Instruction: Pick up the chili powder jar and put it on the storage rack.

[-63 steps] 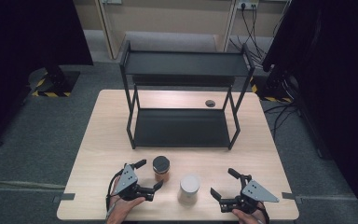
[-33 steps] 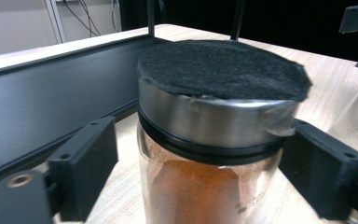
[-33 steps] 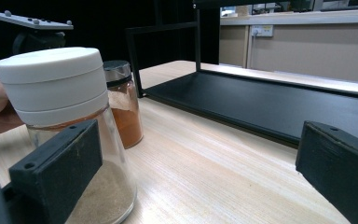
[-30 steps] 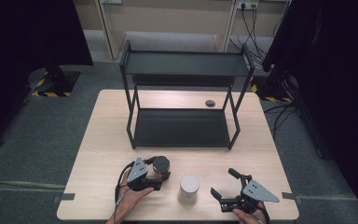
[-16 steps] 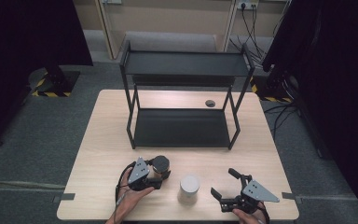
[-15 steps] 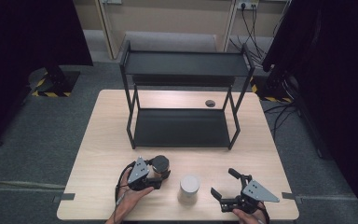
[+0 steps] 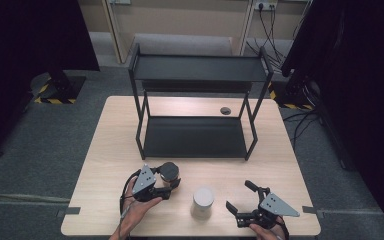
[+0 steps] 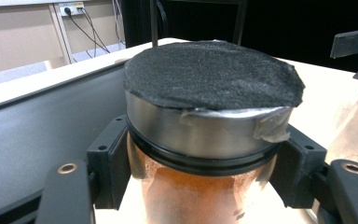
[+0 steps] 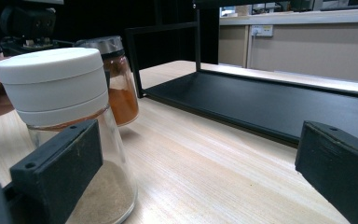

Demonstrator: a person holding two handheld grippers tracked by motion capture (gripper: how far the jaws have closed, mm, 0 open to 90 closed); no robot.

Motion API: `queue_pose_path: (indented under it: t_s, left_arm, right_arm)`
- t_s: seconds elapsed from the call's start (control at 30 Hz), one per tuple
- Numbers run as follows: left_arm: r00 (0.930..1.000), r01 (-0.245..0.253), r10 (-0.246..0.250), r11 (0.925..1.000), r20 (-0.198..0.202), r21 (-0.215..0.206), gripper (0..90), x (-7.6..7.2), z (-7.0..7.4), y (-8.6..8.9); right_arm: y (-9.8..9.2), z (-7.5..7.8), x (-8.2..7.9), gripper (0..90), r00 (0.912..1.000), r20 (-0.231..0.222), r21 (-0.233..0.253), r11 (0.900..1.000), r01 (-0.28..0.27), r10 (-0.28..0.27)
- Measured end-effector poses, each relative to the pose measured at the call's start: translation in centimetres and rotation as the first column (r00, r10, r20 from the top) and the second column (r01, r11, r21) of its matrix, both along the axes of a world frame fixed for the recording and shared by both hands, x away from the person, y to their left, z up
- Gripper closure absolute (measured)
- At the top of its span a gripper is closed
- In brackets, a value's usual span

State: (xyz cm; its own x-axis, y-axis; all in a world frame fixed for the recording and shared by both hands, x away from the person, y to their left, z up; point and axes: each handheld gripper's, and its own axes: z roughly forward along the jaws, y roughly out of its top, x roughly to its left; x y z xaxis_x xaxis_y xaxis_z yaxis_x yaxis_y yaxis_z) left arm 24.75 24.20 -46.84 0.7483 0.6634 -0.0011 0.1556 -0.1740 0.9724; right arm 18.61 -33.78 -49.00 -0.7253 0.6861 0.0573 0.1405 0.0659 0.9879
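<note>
**My two claws, as they look**

My left gripper [image 7: 166, 188] is matt black, topped by a grey three-cornered plate, with a thin black cable trailing back along my bare forearm. Its blocky black jaws carry small brass-ringed screw holes. My right gripper [image 7: 237, 196] matches: black frame, grey triangular plate, square-edged black jaw pads with a small round hole in one.

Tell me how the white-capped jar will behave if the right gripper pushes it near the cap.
The white-capped jar looks taller than it is wide, so a high push probably tips it. Its glass wall is smooth, so likely slippery and breakable. The powder sits low, which may steady it. The right gripper is open beside it.
</note>
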Motion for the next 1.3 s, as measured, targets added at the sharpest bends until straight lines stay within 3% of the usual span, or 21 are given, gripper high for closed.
queue_pose_path:
  t_s: [0.57, 0.97, 1.3]
  left_arm:
    - [0.9999, -0.007, 0.008, 0.9998, 0.011, -0.018, 31.7, 0.7, 3.8, -0.6]
    - [0.9999, -0.013, 0.013, 0.9991, 0.003, -0.041, 31.7, 1.6, 5.7, -0.5]
    - [0.9997, -0.021, 0.021, 0.9992, 0.008, -0.035, 31.7, 2.9, 9.6, -0.1]
  right_arm:
    - [-0.1, 0.0, 0.0, 0.9, 1.0, 0.0, 0.006, 1.0, 0.0, 0.0]
    - [-0.1, 0.0, 0.0, 1.0, 1.0, 0.0, 0.008, 1.0, -0.001, 0.001]
    - [-0.1, 0.0, 0.0, 1.0, 1.0, 0.001, 0.008, 1.0, -0.003, 0.003]
